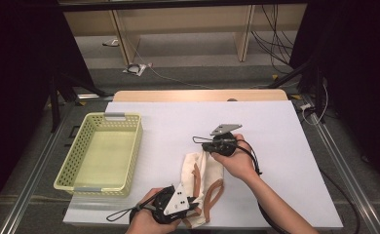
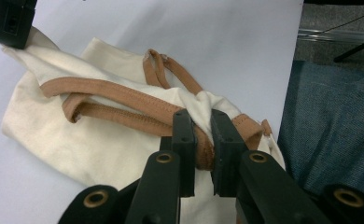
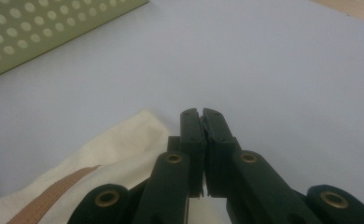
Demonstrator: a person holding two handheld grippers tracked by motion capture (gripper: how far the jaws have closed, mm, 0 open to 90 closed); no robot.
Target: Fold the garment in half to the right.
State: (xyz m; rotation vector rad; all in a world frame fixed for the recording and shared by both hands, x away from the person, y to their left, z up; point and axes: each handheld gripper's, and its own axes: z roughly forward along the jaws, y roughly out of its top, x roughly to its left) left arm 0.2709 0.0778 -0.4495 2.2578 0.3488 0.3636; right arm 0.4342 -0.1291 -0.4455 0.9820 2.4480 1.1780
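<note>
Jaws of the left gripper [image 2: 202, 140] are clamped on a brown strap and a fold of cloth at the near end of the cream tote bag [image 2: 77, 140], as the left gripper view shows; two brown handles [image 2: 119, 93] lie looped across the cloth, and a black jaw tip of the other gripper sits at the bag's far corner, top left.

Right gripper view: the right gripper [image 3: 201, 122] has its jaws pressed together, with the bag's pale corner [image 3: 133, 135] just beside and below them. Whether a thin edge of cloth is pinched there I cannot tell. One corner of the green basket [image 3: 54, 28] shows beyond.

High view: one bag [image 1: 202, 183] lies crumpled on the white counter [image 1: 275, 122], between the left gripper [image 1: 176, 204] near the front edge and the right gripper [image 1: 212, 145] farther back. One perforated basket [image 1: 124, 151] stands empty, apart to the left.

To do this step well, I judge both ends should be kept firmly gripped and drawn apart evenly, so the cloth flattens without the handles tangling beneath.
</note>
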